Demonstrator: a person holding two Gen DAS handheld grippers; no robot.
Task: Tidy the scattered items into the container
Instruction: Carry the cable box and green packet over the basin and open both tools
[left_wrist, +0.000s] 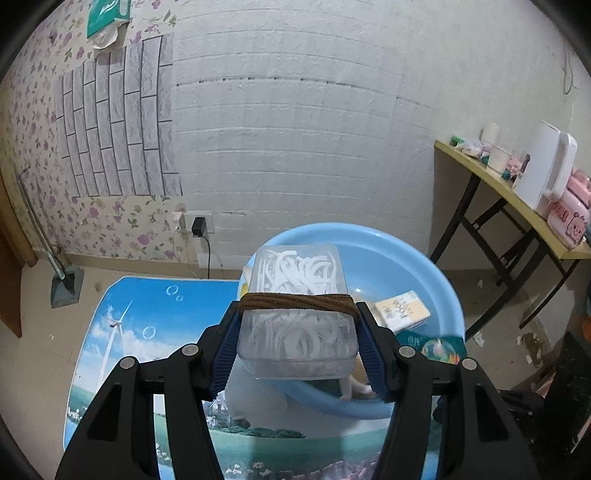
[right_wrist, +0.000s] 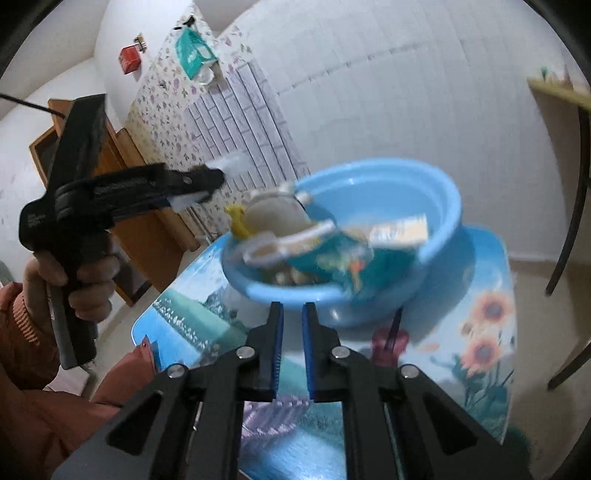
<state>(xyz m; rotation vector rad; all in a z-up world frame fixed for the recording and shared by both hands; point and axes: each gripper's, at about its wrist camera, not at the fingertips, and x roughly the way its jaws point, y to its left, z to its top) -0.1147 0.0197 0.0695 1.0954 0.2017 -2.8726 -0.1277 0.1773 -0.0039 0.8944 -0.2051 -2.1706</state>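
Low table (left_wrist: 122, 332) with a printed landscape top: wind turbine, bubbles, blue sky, and sunflowers (right_wrist: 487, 332) along one edge. Pale floor around it, scattered with small scraps. White wall of embossed brick pattern behind; floral wallpaper to the left with a grey brick-print panel (left_wrist: 114, 122) stuck over it. One wall socket with a black plug (left_wrist: 199, 226) and hanging cord. One green packet (left_wrist: 107, 16) pinned high on the wallpaper. One folding side table (left_wrist: 480, 173) with a pale yellow top and black legs at the right, crowded with a white jug and pink cases.

One blue basin (left_wrist: 443, 280) on the printed table, already holding several things: one yellow-and-white packet (left_wrist: 402, 310), one green pouch (left_wrist: 439, 345), and, blurred in the right wrist view, a round beige object with white hoops beside something yellow.

One clear plastic box (left_wrist: 299, 295) filled with white floss picks, one brown elastic band (left_wrist: 299, 301) wrapped around its middle. Clamped between the blue pads of the left gripper (left_wrist: 299, 314), one pad on each long side, raised over the near rim of the basin. Same gripper seen from the side in the right wrist view, gripped by a hand (right_wrist: 74, 280) in a pink-orange sleeve.

Right gripper (right_wrist: 292, 314) empty, fingers drawn together with only a narrow slit between the blue pads, hovering before the basin above the table.
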